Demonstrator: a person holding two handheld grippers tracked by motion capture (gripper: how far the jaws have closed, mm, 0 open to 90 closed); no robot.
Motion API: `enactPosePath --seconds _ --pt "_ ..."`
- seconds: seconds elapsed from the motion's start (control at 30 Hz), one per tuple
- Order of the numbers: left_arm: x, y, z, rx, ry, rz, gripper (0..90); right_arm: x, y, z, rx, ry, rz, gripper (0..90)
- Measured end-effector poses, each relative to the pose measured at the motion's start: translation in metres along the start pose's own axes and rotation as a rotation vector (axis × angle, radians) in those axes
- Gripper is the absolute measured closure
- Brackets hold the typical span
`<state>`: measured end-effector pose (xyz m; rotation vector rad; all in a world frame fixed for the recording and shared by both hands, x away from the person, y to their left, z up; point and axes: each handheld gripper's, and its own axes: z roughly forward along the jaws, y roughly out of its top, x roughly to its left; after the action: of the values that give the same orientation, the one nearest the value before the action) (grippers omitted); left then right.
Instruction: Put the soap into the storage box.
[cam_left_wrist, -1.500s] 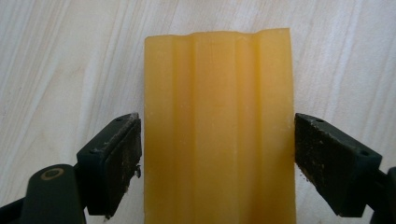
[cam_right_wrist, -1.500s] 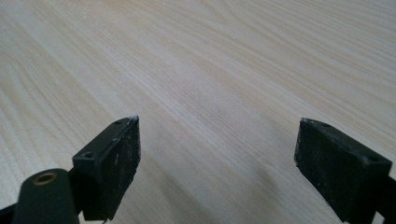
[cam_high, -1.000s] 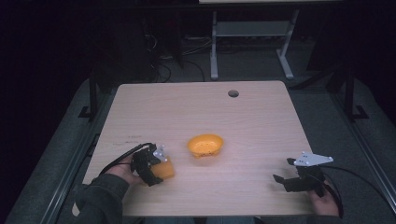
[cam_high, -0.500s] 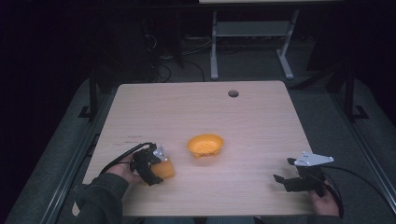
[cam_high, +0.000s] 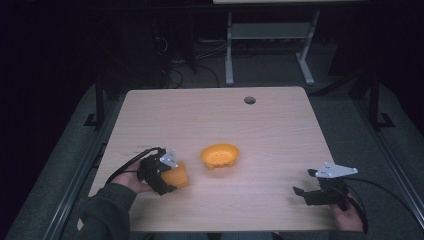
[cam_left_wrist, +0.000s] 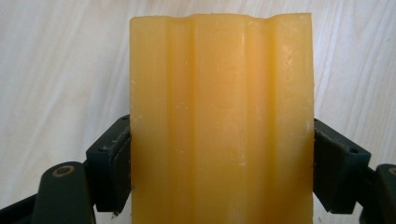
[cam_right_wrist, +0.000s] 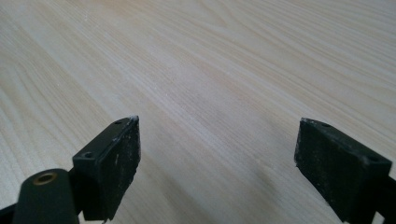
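Your left gripper (cam_high: 167, 175) clamps the yellow block (cam_high: 177, 175); your right gripper (cam_high: 306, 182) stands wide apart, holding nothing.

In your left gripper view both jaws press the ridged sides of the yellow block (cam_left_wrist: 222, 121), which sits near the table's (cam_high: 210, 115) front left corner. Just beside it, toward the middle of the surface, lies an orange perforated bowl (cam_high: 220, 155). Your right gripper (cam_right_wrist: 217, 158) hovers low over bare wood near the front right corner, well apart from both. A round hole (cam_high: 249, 100) sits near the far edge. Beyond, the room is dark, with a grey metal stand (cam_high: 267, 35) and cables on the floor.
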<state>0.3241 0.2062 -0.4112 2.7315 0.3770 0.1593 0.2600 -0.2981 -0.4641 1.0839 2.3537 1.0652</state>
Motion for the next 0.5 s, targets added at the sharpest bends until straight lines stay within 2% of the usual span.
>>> enactPosePath --seconds 0.03,0.27,0.5 --pt "0.000 0.002 -0.001 -0.011 -0.002 -0.007 20.7 0.000 0.000 0.000 -0.002 0.000 0.000 13.9" --pt "0.002 0.012 -0.004 -0.031 0.000 0.013 20.6 0.000 0.000 -0.001 -0.006 -0.001 -0.001 13.9" --pt "0.005 0.020 -0.003 -0.026 -0.004 0.023 20.7 0.000 0.001 -0.001 -0.009 -0.001 -0.003 13.9"
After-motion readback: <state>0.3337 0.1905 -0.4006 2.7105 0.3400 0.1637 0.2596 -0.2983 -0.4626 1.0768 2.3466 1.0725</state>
